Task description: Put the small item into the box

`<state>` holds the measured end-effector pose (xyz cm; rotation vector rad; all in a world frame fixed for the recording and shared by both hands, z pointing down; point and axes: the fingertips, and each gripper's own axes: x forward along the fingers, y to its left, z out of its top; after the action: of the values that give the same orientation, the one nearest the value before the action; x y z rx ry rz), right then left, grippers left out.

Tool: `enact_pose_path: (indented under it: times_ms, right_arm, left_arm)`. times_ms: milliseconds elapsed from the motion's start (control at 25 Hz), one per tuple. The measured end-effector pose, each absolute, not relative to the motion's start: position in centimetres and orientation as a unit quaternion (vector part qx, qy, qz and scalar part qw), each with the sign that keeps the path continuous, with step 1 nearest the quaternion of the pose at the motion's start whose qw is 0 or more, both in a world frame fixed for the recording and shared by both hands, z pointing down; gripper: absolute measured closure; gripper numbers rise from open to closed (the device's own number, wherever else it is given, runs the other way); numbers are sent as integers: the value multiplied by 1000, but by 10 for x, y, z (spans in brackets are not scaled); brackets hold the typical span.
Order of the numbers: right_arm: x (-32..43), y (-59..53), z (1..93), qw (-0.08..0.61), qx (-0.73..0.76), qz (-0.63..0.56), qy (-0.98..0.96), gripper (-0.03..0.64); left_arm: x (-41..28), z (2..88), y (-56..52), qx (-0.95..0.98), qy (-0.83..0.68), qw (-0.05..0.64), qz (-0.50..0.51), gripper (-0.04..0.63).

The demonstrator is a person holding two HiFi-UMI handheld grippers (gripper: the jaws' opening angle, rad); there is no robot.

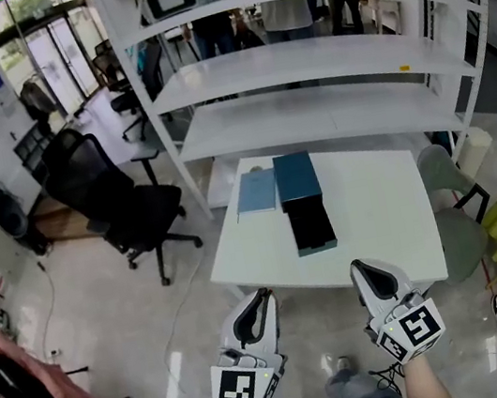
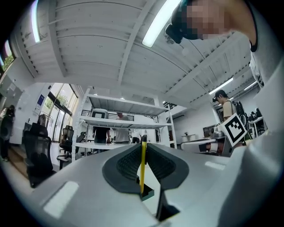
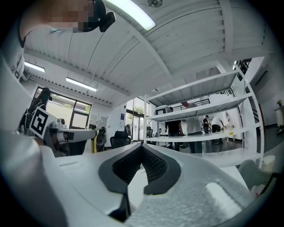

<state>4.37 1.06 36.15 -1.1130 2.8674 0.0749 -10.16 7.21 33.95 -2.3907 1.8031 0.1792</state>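
Yellow and thin, the small item [image 2: 142,168] stands edge-on between the left gripper's [image 1: 262,298] jaws, which are clamped on it. It is a slim hold, so a jolt could twist it loose before it reaches the box [image 1: 312,227], well ahead of the jaws on the table [image 1: 374,209]. The right gripper's [image 3: 142,148] jaws meet on nothing. Seen only edge-on (no other view catches it), the item's shape is unclear, as is the box's opening.

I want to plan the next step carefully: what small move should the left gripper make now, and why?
Probably carry the left gripper forward toward the box: its fingers pinch a thin yellow strip, and the box lies ahead on the table.
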Motion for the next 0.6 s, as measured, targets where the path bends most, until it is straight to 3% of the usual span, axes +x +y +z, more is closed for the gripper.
enact_pose_path:
  times_ms: [600]
  right_arm:
    - [50, -84, 366, 34, -311, 16, 950, 614]
  left_arm:
    - [-81, 339, -14, -772, 628, 62, 70, 535]
